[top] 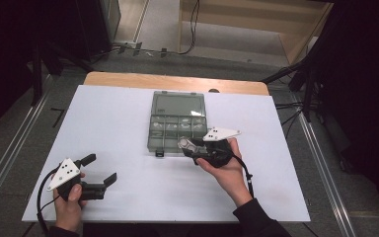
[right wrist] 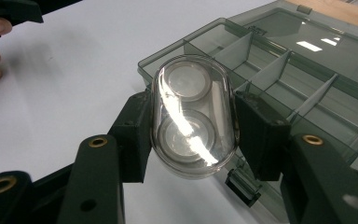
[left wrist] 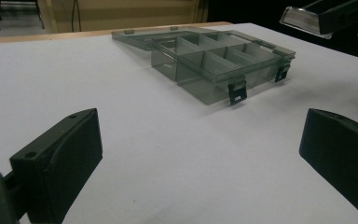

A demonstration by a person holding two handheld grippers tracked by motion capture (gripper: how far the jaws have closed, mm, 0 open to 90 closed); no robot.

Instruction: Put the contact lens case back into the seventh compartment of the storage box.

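Clear oval capsule (right wrist: pixel 194 116) is clamped by its long sides in the right gripper (top: pixel 193 146), just right of frame centre in the high view, long axis running up-frame in the right gripper view. The open compartment box (top: pixel 176 129) lies directly behind it, front wall touching or nearly so. Left gripper (top: pixel 101 169) is held at lower left with jaws apart and empty, well clear of the box.

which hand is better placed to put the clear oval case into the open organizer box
Right. The right gripper already clamps the clear oval case just over the organizer box. The left gripper sits open and apart.
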